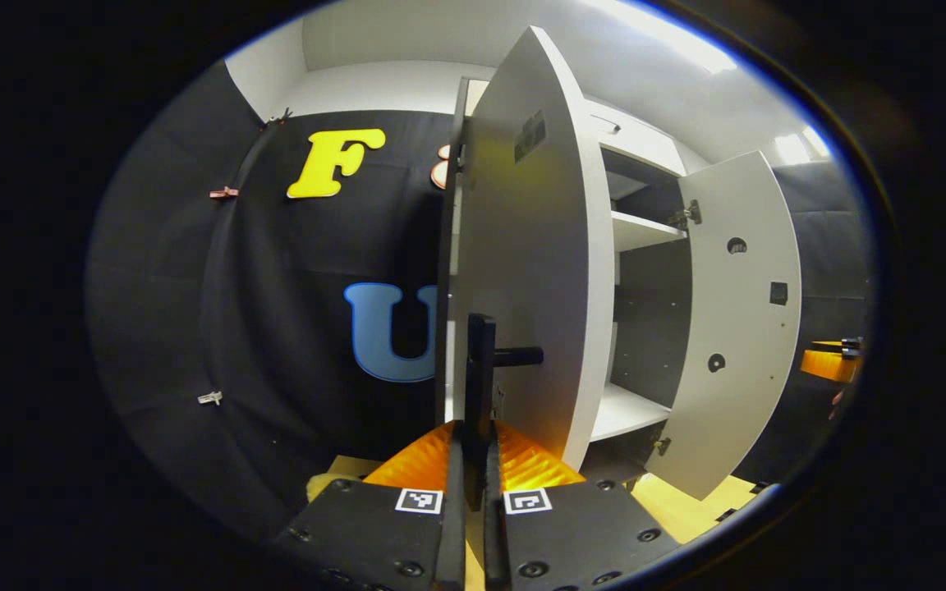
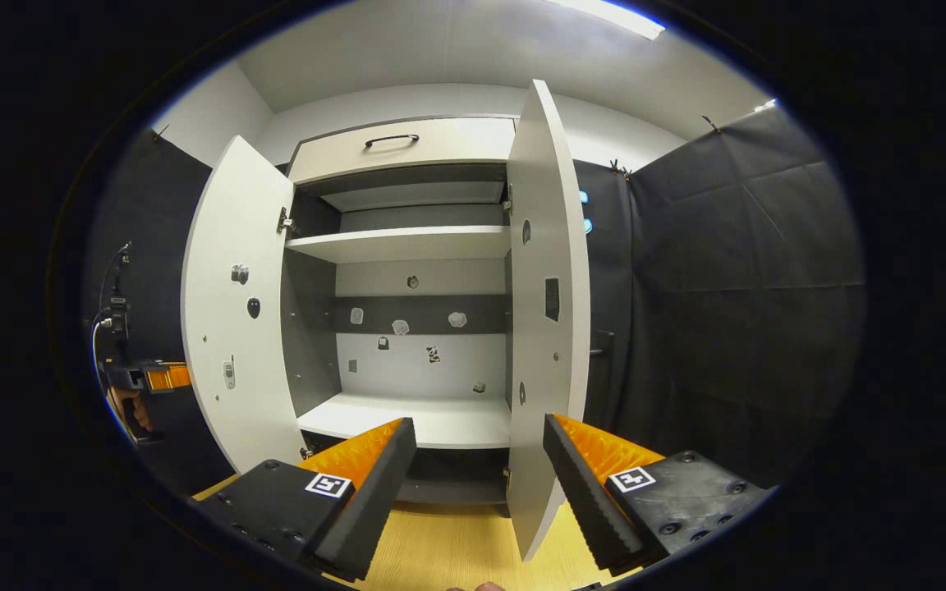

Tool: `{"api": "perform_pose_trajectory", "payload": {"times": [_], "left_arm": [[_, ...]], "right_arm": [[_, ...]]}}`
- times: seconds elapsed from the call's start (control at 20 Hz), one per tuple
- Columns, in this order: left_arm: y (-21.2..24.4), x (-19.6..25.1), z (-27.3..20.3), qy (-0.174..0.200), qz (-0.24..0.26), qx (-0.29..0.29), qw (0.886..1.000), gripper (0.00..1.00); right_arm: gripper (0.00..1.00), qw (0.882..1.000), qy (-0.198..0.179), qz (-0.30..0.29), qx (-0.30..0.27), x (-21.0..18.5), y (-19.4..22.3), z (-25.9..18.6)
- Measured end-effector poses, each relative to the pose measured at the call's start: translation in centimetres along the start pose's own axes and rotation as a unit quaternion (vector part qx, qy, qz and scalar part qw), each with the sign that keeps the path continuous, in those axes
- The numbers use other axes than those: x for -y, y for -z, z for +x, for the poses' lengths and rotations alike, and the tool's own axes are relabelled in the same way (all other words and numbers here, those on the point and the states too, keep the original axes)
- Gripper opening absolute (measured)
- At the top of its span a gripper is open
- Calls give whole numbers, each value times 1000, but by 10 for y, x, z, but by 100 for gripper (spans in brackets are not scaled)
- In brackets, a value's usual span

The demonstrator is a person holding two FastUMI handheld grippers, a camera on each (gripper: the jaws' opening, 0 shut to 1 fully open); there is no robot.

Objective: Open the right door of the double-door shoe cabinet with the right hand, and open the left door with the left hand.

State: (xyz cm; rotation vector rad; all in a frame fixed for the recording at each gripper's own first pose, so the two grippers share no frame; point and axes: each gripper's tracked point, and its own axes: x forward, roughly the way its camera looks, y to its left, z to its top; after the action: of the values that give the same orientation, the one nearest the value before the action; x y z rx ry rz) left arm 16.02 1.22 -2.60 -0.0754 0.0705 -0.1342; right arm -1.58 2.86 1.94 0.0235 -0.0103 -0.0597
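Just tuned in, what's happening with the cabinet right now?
A person is working a shoe cabinet with a two-finger tool in each hand. The left tool is shut on the black handle of the left door, which stands swung open. The right door is open too, and the right tool hangs open in front of it, holding nothing. Both doors look open.

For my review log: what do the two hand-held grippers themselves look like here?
Both match: the left hand-held gripper and right hand-held gripper have black bodies fixed with dark screws, orange ribbed fingers faced with black ridged pads, and a small square black-and-white marker on each finger base.
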Motion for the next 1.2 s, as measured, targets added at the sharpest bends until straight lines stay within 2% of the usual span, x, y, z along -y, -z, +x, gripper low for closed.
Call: {"api": "perform_pose_trajectory", "payload": {"times": [0.1,0.15,0.3,0.7,0.85,0.95,1.05,1.2], "left_arm": [[1,-12,0,-28,4,-6,1000,14],[2,-15,-5,-32,6,-8,999,8],[3,-3,-3,-17,-7,-8,1000,6],[-2,-16,-13,-48,9,-2,999,5],[-1,-11,-19,-48,4,-4,999,6],[-4,-10,-20,-51,11,0,999,12],[-10,-7,-19,-58,16,14,998,27],[-16,6,-20,-50,16,22,998,65]], "right_arm": [[98,1000,0,1,-2,0,0,0],[98,1000,-1,1,-2,-1,1,0],[98,1000,-3,-2,-2,-1,0,1],[98,1000,-10,-1,-2,-2,0,0],[98,1000,-7,2,1,-1,-2,0],[98,1000,-7,6,2,-1,-2,-1],[98,1000,-7,7,3,-1,-2,-1],[98,1000,-3,3,4,1,-2,-1]]}}
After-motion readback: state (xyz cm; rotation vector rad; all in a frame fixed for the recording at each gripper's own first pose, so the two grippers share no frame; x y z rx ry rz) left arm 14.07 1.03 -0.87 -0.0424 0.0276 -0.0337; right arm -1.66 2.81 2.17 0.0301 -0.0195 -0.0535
